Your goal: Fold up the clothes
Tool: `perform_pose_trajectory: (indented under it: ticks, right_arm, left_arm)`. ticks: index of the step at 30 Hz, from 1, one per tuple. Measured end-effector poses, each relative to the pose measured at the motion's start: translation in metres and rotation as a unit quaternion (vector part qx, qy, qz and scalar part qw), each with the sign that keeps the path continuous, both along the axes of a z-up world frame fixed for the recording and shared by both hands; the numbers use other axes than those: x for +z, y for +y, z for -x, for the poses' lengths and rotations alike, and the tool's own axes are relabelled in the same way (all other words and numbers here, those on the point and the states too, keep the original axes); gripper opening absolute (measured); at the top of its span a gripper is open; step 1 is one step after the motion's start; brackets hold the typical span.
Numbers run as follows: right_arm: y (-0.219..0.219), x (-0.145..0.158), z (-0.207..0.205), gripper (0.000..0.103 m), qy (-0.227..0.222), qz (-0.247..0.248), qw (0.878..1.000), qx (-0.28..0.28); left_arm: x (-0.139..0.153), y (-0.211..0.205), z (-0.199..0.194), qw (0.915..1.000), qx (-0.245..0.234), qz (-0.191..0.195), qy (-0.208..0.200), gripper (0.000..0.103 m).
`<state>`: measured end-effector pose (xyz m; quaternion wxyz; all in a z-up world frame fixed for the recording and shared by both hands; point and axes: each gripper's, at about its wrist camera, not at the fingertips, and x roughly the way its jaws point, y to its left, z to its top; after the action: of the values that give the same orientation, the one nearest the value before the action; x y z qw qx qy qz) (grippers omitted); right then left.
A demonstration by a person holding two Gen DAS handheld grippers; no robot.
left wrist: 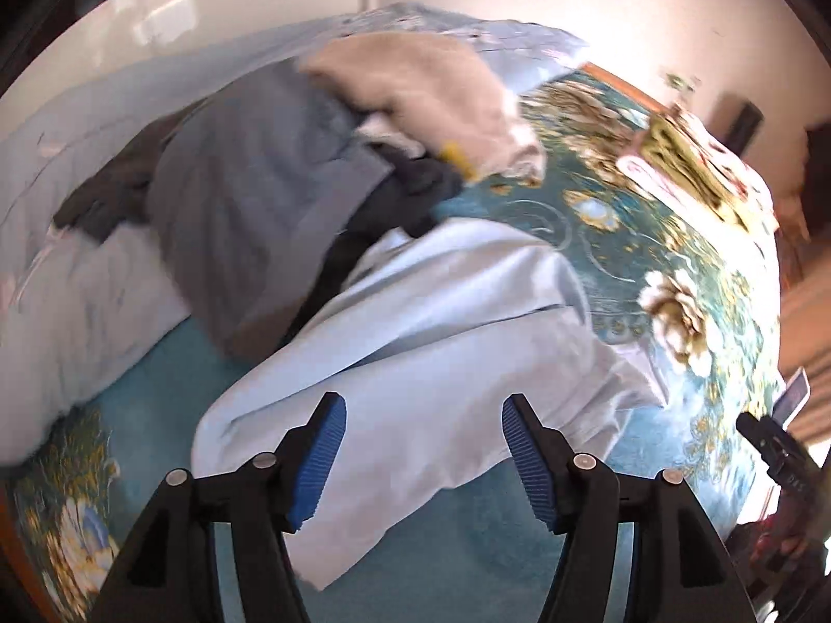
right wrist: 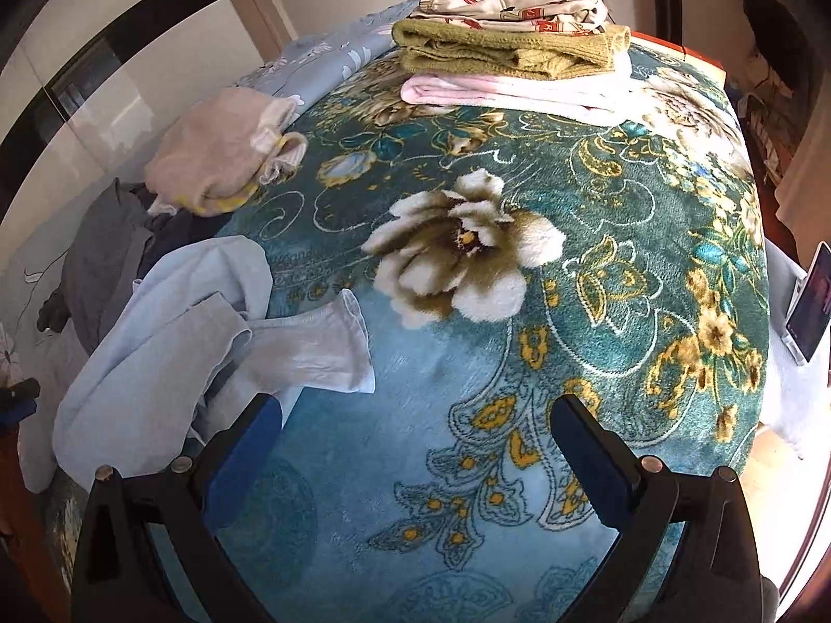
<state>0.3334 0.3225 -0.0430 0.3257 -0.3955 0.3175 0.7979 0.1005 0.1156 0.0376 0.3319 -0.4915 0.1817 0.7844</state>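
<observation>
My left gripper (left wrist: pixel 423 459) hangs over the light blue garment (left wrist: pixel 415 322), jaws apart, nothing pinched yet. It lies crumpled at the blanket's (right wrist: pixel 467 374) left side, just by the unsorted pile (left wrist: pixel 249 176). Right gripper (right wrist: pixel 415 462) is also wide open & empty, above bare blanket. Risk: I pinch two layers, or snag the grey piece beneath (view's blurry), and drag the pile along. Folded stack (right wrist: pixel 514 57) sits at the far end, well clear.

You have three folded pieces stacked (right wrist: pixel 511 54), four loose garments heaped (right wrist: pixel 156 280), one blanket (right wrist: pixel 519 389), one phone (right wrist: pixel 810 306).
</observation>
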Motion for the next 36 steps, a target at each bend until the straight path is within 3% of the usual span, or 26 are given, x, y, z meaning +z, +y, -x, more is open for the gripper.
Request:
perform_pose_trajectory:
  ticks: [2, 5, 6, 9, 12, 14, 15, 17, 21, 23, 27, 30, 33, 35, 36]
  right_arm:
    - [-0.001, 0.005, 0.001, 0.103, 0.010, -0.001, 1.000, 0.004]
    - [-0.002, 0.008, 0.002, 0.103, 0.036, 0.022, 0.999, 0.008]
    - [-0.001, 0.007, 0.002, 0.103, 0.046, 0.038, 0.998, 0.009]
    - [-0.001, -0.001, -0.001, 0.103, 0.068, 0.081, 0.994, 0.006]
    - [-0.002, -0.007, -0.004, 0.103, 0.058, 0.086, 0.995, 0.005]
    - [0.000, -0.010, -0.006, 0.103, 0.050, 0.092, 0.995, 0.002]
    - [0.002, -0.012, -0.005, 0.103, 0.046, 0.094, 0.994, -0.001]
    - [0.004, -0.016, -0.005, 0.103, 0.040, 0.098, 0.994, -0.006]
    - [0.012, -0.027, -0.001, 0.103, 0.044, 0.129, 0.990, -0.028]
    - [0.018, -0.036, 0.002, 0.102, 0.061, 0.165, 0.983, -0.042]
    - [0.030, -0.056, 0.014, 0.084, 0.105, 0.242, 0.963, -0.051]
    - [0.034, -0.071, 0.028, 0.078, 0.126, 0.285, 0.949, -0.057]
    - [0.038, -0.088, 0.042, 0.075, 0.149, 0.334, 0.927, -0.084]
    - [0.040, -0.098, 0.052, 0.069, 0.158, 0.366, 0.911, -0.104]
    - [0.041, -0.102, 0.057, 0.060, 0.159, 0.377, 0.905, -0.112]
  left_arm:
    - [-0.018, 0.041, -0.016, 0.9989, -0.045, 0.008, 0.012, 0.068]
    - [-0.046, 0.096, -0.030, 0.9957, -0.088, 0.009, -0.024, 0.068]
    - [-0.055, 0.113, -0.032, 0.9941, -0.101, 0.011, -0.039, 0.068]
    - [-0.081, 0.150, -0.045, 0.9902, -0.131, 0.039, -0.031, 0.068]
    - [-0.101, 0.160, -0.041, 0.9893, -0.112, 0.091, -0.018, 0.066]
    - [-0.103, 0.154, -0.028, 0.9920, -0.088, 0.085, -0.030, 0.033]
    - [-0.103, 0.149, -0.022, 0.9930, -0.075, 0.083, -0.039, 0.026]
    - [-0.099, 0.138, -0.010, 0.9948, -0.053, 0.075, -0.043, 0.003]
    - [-0.078, 0.104, 0.012, 0.9978, -0.015, 0.037, -0.054, 0.000]
    - [-0.068, 0.086, 0.022, 0.9980, 0.001, 0.019, -0.060, 0.000]
    - [-0.058, 0.057, 0.034, 0.9968, 0.019, -0.007, -0.077, 0.001]
    - [-0.062, 0.056, 0.028, 0.9961, 0.007, -0.002, -0.087, 0.002]
    - [-0.069, 0.065, 0.014, 0.9959, -0.015, 0.009, -0.088, 0.002]
    - [-0.072, 0.070, 0.006, 0.9955, -0.033, 0.014, -0.088, 0.005]
    - [-0.073, 0.073, 0.002, 0.9953, -0.043, 0.015, -0.085, 0.007]
